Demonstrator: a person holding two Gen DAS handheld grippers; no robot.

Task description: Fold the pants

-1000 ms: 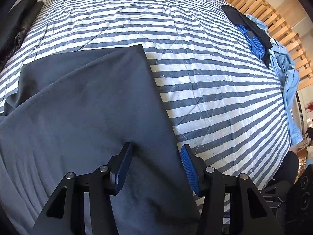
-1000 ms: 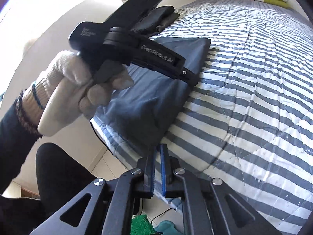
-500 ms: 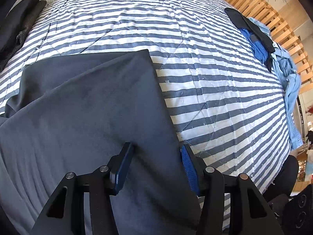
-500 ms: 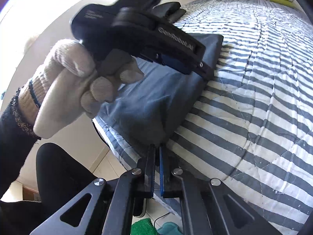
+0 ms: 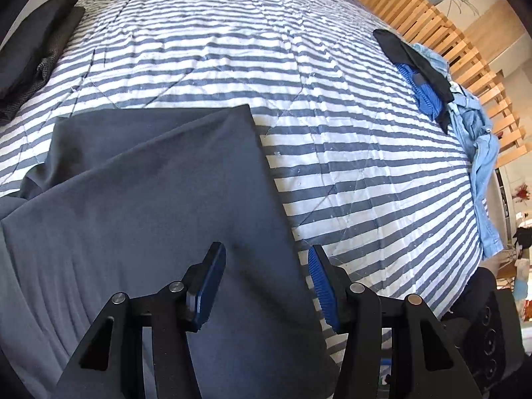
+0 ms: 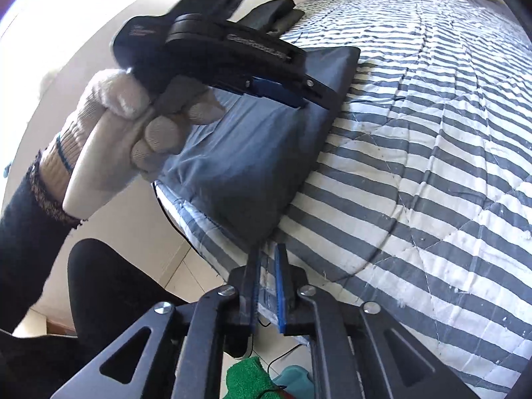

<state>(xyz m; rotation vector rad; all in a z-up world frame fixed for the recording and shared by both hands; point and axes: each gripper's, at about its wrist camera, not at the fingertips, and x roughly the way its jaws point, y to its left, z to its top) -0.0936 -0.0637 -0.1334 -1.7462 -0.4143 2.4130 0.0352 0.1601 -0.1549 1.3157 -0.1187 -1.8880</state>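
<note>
While the dark grey pants [image 5: 159, 199] lie folded along the near left edge of the striped quilt [image 5: 332, 133], we judge the fold laid and the step to be letting go cleanly and squaring the bundle. Our left gripper [image 5: 266, 286] hovers over the pants' right edge with its jaws about half open and nothing pinched between them; we should lift it straight up so the blue pads do not drag the top layer. Further right, our right gripper [image 6: 267, 286] has just been opening, its jaws now parted a little, with nothing visibly held; the pants' near corner lies just beyond its tips. We would draw it back low, then check that the layers line up. The heap of blue clothes [image 5: 465, 109] at the far right is well apart.
</note>
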